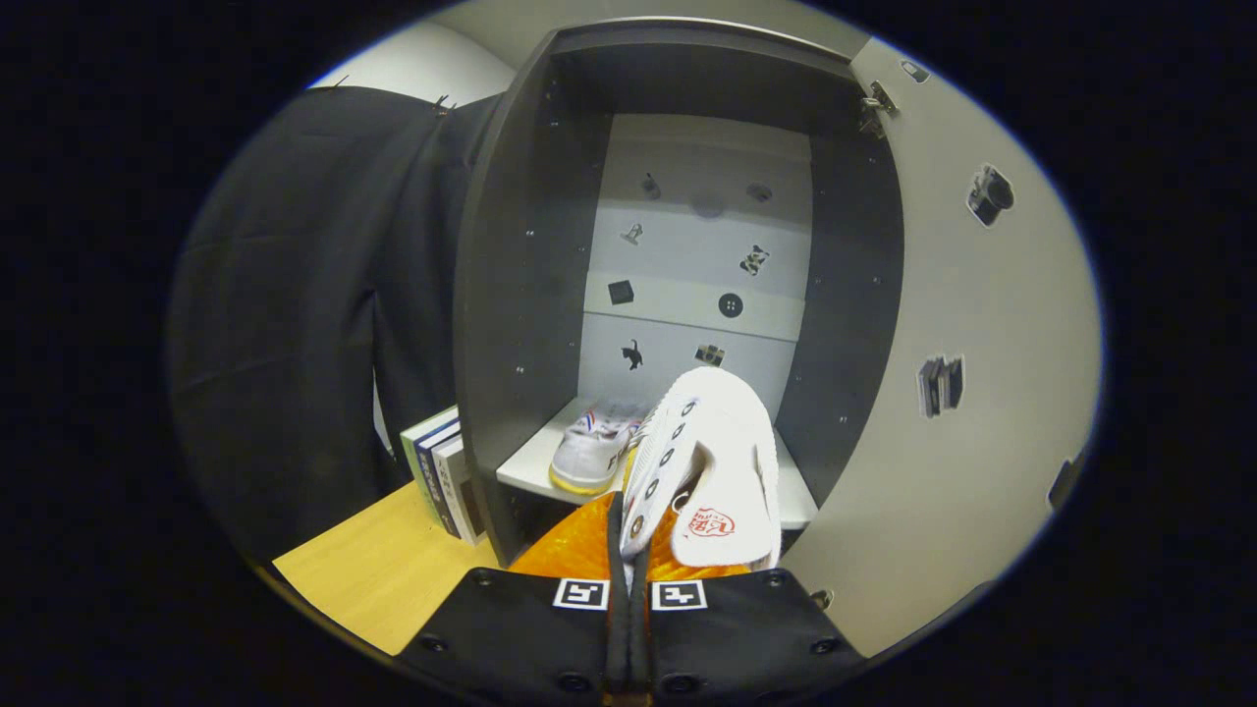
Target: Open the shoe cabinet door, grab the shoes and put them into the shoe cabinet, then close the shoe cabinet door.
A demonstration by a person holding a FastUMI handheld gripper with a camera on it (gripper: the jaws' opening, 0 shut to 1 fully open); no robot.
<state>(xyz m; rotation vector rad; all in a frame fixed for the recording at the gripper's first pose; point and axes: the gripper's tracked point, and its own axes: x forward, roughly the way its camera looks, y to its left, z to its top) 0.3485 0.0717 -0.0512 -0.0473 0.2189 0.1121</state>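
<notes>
- White is the shoe (722, 471) that the gripper (628, 535) holds. The two fingers are squeezed together on the side of the shoe, by the row of lace holes. The shoe is tipped up, with its open top facing the camera and a red mark inside it.
- The held shoe hangs just in front of the shoe cabinet (520, 285), over the front edge of the pale shelf (535, 462).
- A second white shoe (592, 447) already sits on that shelf, just to the left of the held one. It has a yellowish sole and small red and blue stripes.
- The shoe cabinet is dark grey inside. Its back wall is pale and has little stickers (730, 304) on it.
- The cabinet door (972, 393) is wide open on the right. It is pale too, and it has stickers as well.
- Some books (447, 481) stand up against the left outside wall of the cabinet.
- The books stand on a light wooden desk (383, 570).
- A black cloth (304, 324) hangs behind the books, to the left of the cabinet.
</notes>
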